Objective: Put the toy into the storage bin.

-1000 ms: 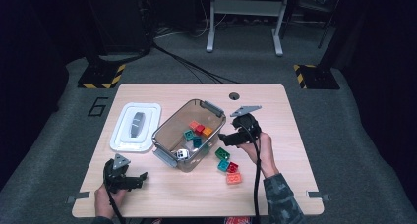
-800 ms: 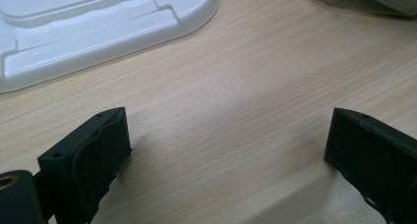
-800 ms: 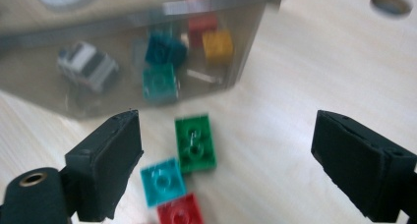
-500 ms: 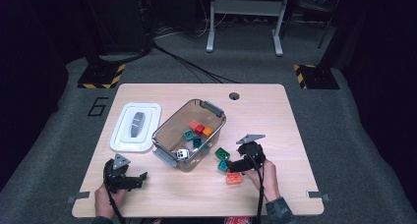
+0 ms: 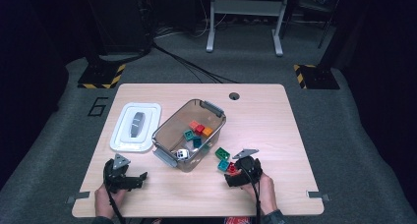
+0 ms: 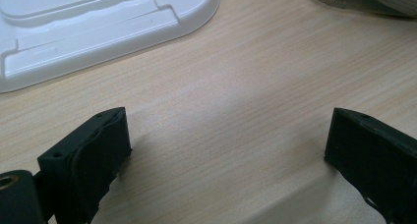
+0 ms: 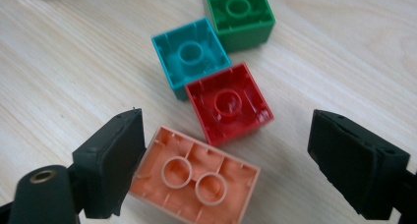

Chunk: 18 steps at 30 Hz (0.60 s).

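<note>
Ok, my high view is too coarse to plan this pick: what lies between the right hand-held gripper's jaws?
Observer: An oblong salmon block and a red block, both hollow side up.
Operator: Gripped yet?
Observer: No. The right hand-held gripper is open; its jaws have just been closing, one right beside the salmon block's edge.
Operator: And the left?
Observer: The left hand-held gripper is open over bare table, the white lid ahead.
</note>
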Available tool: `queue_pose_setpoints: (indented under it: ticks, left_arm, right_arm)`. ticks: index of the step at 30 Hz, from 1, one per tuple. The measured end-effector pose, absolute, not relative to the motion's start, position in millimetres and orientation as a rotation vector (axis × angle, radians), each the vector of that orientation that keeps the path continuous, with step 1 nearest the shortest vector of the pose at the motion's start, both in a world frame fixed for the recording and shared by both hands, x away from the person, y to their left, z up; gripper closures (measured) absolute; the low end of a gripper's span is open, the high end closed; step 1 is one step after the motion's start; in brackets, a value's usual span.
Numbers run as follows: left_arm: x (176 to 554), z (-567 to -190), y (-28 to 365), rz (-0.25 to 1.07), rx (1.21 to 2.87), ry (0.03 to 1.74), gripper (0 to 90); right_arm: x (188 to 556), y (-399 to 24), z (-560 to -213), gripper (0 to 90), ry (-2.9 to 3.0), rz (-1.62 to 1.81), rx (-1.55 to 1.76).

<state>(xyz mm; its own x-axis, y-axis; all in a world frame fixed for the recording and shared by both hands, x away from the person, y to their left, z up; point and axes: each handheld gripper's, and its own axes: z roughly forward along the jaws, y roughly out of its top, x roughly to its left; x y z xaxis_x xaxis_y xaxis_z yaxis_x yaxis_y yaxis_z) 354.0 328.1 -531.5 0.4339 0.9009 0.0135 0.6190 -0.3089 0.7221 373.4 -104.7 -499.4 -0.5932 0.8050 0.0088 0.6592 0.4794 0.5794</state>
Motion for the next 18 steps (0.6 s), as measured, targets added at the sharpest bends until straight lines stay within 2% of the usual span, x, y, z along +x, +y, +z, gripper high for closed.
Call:
queue_pose_setpoints:
  ticks: [7,15,18]
  left_arm:
    - [354,-531,328,0.560,2.041,1.274,3.2]
    - [354,-531,328,0.560,2.042,1.274,3.2]
    - [354,-531,328,0.560,2.042,1.274,3.2]
  right_arm:
    - [369,-116,-502,17.9,2.468,0.756,1.276]
    - [370,-122,-500,36.9,2.449,0.790,1.298]
    - [369,-122,-501,41.4,2.441,0.799,1.291]
